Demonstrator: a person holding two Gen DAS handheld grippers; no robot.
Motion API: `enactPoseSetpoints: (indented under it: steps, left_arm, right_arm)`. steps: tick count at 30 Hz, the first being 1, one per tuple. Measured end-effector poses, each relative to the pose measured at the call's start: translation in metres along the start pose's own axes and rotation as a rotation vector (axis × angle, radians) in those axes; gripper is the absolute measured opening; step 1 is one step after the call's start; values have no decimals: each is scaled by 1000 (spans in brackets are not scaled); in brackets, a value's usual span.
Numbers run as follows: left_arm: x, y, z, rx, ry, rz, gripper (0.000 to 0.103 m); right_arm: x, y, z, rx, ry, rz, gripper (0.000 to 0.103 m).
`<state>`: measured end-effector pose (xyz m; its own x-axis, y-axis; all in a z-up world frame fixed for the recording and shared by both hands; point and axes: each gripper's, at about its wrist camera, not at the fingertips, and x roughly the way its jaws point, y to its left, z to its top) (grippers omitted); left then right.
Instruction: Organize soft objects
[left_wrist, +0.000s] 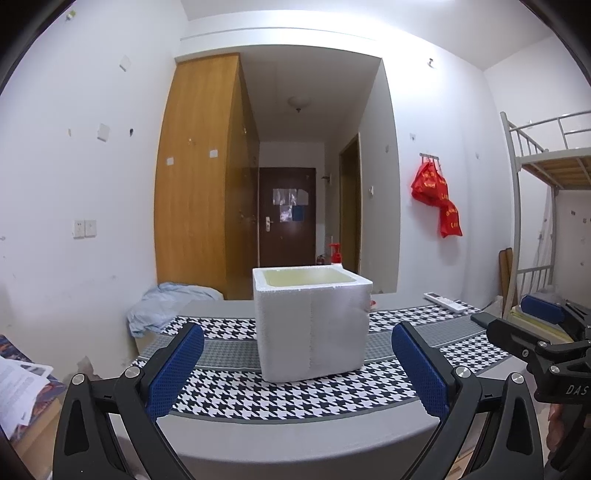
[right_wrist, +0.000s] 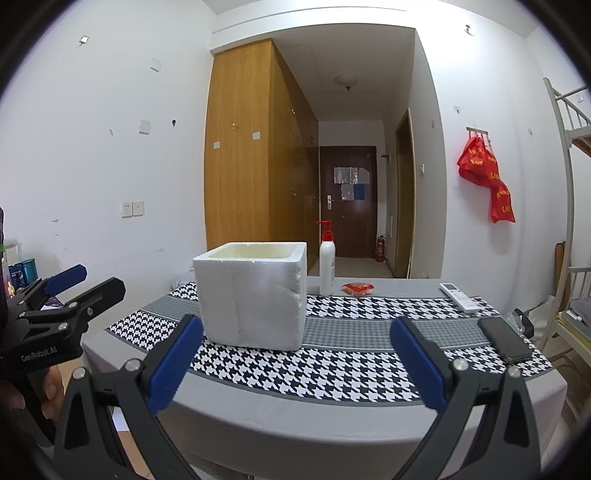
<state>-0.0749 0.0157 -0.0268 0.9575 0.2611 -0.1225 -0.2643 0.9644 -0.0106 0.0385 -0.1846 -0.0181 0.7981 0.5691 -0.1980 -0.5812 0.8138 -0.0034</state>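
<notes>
Both tools hang just off the near edge of the desk (right_wrist: 332, 417), each with its blue pads spread wide apart and nothing between them: the left tool (left_wrist: 297, 373) faces the foam box head-on, the right tool (right_wrist: 295, 363) sits to its right. A grey bare strip runs along the near edge, then a houndstooth runner (right_wrist: 332, 373) covers the middle. On the runner, left of centre, the white foam box (right_wrist: 253, 295) stands upright, top open; its inside is not visible from here. A dark phone (right_wrist: 506, 341) lies at the right edge. Behind the box stand a white pump bottle (right_wrist: 327, 267) and, just beside it, a small red packet (right_wrist: 357, 288); a white remote (right_wrist: 460, 297) lies toward the far right corner. Off the far left corner, a crumpled light-blue cloth (left_wrist: 166, 304) lies heaped.
</notes>
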Motion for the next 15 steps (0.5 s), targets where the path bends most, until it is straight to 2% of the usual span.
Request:
enactPoseSetpoints:
  steps: [15]
  left_arm:
    - [-3,-2,-2,8,1,1,102]
  right_arm:
    - [0,4,-2,-10,6,-2,102]
